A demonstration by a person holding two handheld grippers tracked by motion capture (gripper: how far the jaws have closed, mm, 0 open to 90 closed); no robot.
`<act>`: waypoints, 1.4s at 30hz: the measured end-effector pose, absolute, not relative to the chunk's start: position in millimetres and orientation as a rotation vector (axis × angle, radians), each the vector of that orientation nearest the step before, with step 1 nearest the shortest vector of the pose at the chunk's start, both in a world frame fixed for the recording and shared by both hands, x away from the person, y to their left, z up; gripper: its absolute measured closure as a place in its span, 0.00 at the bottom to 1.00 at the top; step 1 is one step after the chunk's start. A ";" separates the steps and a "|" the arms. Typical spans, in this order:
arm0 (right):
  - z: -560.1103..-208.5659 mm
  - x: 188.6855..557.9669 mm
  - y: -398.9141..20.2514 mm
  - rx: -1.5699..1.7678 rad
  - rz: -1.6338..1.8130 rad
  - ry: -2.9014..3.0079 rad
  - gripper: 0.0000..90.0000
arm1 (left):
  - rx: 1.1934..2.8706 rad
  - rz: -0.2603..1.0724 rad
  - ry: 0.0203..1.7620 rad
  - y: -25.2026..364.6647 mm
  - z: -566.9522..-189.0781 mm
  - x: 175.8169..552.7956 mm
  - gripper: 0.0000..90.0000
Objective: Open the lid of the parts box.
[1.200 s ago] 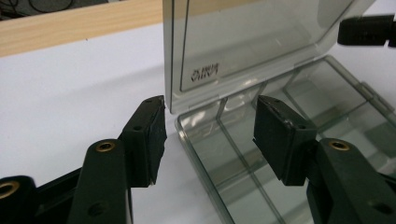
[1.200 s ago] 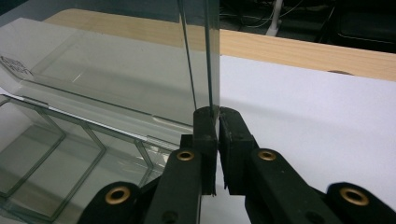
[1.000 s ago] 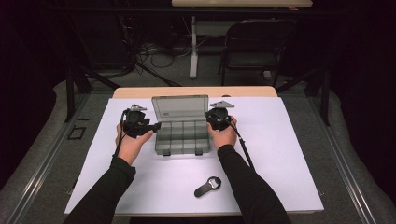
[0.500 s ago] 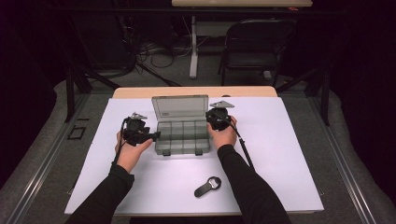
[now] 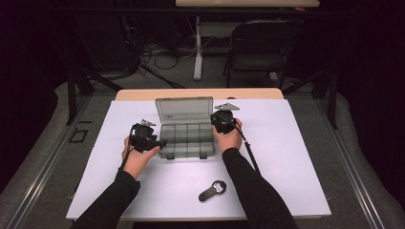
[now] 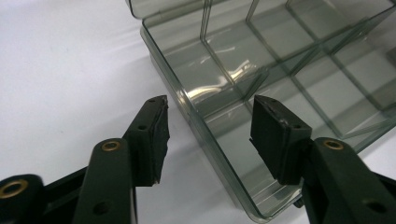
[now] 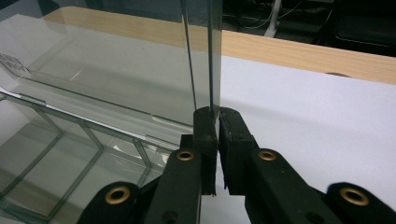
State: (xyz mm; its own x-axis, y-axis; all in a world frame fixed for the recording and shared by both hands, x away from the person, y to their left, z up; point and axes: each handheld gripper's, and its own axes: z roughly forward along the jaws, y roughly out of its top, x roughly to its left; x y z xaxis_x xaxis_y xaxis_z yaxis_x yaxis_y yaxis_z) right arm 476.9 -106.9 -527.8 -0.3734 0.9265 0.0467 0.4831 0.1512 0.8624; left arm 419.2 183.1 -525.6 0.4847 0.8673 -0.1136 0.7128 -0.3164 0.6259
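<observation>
A clear grey compartment box [image 5: 185,142] stands open on the white table, its lid [image 5: 184,110] raised at the back. My left gripper [image 5: 159,143] is at the box's front left corner. In the left gripper view the left gripper [image 6: 210,105] is open and straddles the box's side wall [image 6: 198,123]: one pad is outside and one is over a compartment, neither pressing. Its jaws have just been closing a little around that wall. My right gripper [image 5: 220,119] is at the lid's right edge. In the right gripper view the right gripper [image 7: 217,112] is shut on the thin edge of the lid [image 7: 116,60].
A black hand tool with a round ring end [image 5: 210,191] lies near the table's front edge. The white table top [image 5: 296,157] has bare room on both sides of the box. A folding chair [image 5: 262,43] and cables stand behind the table.
My left hand has come down and toward the front, from beside the box's left wall to its front left corner. The right hand and the lid have stayed put.
</observation>
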 end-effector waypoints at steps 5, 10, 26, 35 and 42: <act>-527.9 477.0 -106.7 1.340 1.147 1.926 0.96 | 2.124 0.313 1.320 182.0 -532.5 420.4 0.58; -528.1 477.0 -106.6 1.339 1.147 1.924 0.96 | 2.141 0.298 1.344 179.6 -537.1 421.6 0.62; -528.5 476.6 -105.7 1.340 1.143 1.918 0.96 | 2.179 0.287 1.395 172.7 -543.7 422.6 0.77; -528.4 476.6 -104.9 1.354 1.142 1.907 0.96 | 2.158 0.281 1.421 172.6 -544.0 422.6 0.78; -528.3 477.6 -104.7 1.375 1.146 1.902 0.96 | 2.148 0.280 1.434 172.4 -544.1 422.3 0.79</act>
State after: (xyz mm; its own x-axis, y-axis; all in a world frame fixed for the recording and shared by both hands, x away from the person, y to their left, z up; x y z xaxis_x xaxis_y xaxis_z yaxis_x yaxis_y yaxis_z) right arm 477.6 -104.7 -528.3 -0.3469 0.9358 0.0625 0.4924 0.1250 0.8614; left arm 422.3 172.4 -544.1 0.4132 0.9026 -0.1202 0.7913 -0.2906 0.5380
